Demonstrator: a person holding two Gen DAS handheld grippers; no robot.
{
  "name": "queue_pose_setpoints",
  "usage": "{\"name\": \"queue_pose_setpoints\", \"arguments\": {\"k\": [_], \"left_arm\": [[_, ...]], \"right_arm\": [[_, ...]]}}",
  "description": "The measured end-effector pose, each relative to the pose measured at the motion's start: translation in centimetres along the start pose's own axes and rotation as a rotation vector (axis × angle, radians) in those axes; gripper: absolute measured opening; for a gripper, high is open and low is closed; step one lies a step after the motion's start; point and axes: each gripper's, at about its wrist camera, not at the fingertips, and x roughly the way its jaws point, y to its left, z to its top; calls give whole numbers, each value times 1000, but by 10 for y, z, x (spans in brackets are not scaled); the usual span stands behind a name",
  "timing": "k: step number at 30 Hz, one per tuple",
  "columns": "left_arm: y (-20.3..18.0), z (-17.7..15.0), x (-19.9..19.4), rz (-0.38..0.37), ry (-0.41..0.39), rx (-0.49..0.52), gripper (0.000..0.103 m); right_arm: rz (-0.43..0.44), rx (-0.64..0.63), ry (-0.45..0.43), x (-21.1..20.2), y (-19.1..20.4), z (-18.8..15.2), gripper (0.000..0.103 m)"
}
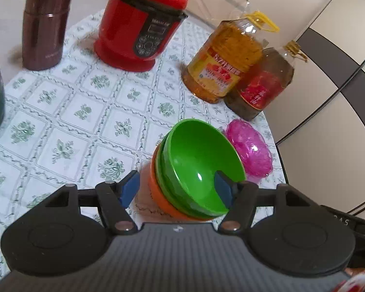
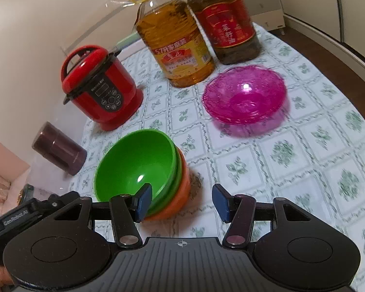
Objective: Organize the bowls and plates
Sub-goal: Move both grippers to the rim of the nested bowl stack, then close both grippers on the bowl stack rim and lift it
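White cloth printed with green flower squares covers the table (image 1: 60, 112), the biggest thing in either view, and everything else stands on it. At the far side a red electric cooker (image 1: 141, 24) with a black control panel is next in bulk, with a yellow oil jug (image 1: 223, 60) and a darker oil jug (image 1: 262, 82) bearing a red label standing touching side by side toward the table's edge. A maroon flask (image 1: 46, 26) stands apart beyond the cooker, away from the jugs. Nearer the cameras sits the stack of bowls: a green bowl (image 1: 197, 160) nested in another green one, both resting in an orange bowl (image 1: 163, 197) at the bottom. A see-through pink bowl (image 2: 245, 95) sits alone just beside the stack, in front of the two jugs. The left gripper (image 1: 176, 189) hovers over the near side of the stack, its blue-padded fingers spread and pinching nothing; in its view one pad shows in front of the green bowl's inside and the other over the cloth. The right gripper (image 2: 182, 203) is likewise spread and empty, one pad showing against the stack's rim, the other over bare cloth.
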Motion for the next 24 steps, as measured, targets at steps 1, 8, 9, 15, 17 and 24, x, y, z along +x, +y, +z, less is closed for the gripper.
{"name": "queue_pose_setpoints", "arguments": {"k": [1, 8, 9, 15, 17, 24], "left_arm": [[1, 2, 6, -4, 5, -8, 64], [10, 11, 46, 0, 76, -37, 64], [11, 11, 51, 1, 86, -35, 64], [17, 10, 74, 16, 128, -38, 59], [19, 9, 79, 15, 134, -41, 57], [19, 9, 88, 15, 150, -33, 50]], "right_arm": [[-1, -5, 10, 7, 2, 2, 55], [-2, -10, 91, 57, 8, 10, 55], [-4, -5, 100, 63, 7, 10, 55], [-21, 9, 140, 89, 3, 9, 55], [-27, 15, 147, 94, 1, 8, 55], [-41, 13, 165, 109, -1, 8, 55]]}}
